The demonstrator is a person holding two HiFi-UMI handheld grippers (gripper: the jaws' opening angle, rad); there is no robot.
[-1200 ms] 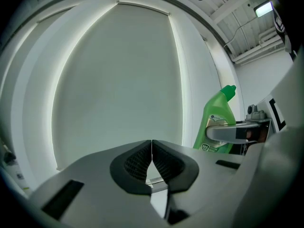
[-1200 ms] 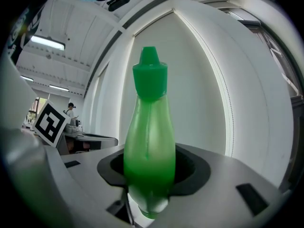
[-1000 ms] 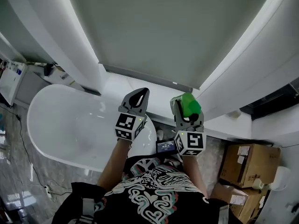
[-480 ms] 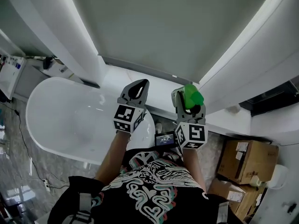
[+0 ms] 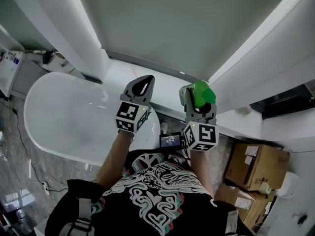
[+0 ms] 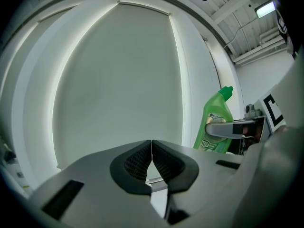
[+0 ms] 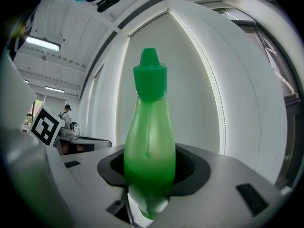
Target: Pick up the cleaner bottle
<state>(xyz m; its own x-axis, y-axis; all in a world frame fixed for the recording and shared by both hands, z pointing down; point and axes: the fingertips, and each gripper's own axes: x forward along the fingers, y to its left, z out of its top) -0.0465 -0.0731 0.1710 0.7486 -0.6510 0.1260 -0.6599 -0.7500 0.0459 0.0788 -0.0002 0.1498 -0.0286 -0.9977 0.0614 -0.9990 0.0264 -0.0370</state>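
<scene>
The green cleaner bottle [image 7: 149, 151] stands upright between the jaws of my right gripper [image 7: 151, 167], whose dark pads press on its sides; its green cap points up. In the head view the bottle [image 5: 202, 93] shows as a green top above the right gripper [image 5: 197, 104], held in the air in front of the window. From the left gripper view the same bottle [image 6: 216, 122] appears at the right, clamped by the other gripper. My left gripper [image 6: 151, 163] is shut with nothing in it; in the head view it [image 5: 139, 90] hangs level beside the right one.
A white bathtub [image 5: 69, 122] lies below and to the left. A white window ledge [image 5: 167, 90] and a blind-covered window [image 5: 162, 23] are ahead. Cardboard boxes [image 5: 258, 168] stand on the floor at the right. A small screen [image 5: 171, 140] hangs at the person's chest.
Both grippers keep their pose with the bottle still held; only the head camera has shifted slightly, so the scene sits a little lower and to the left.
</scene>
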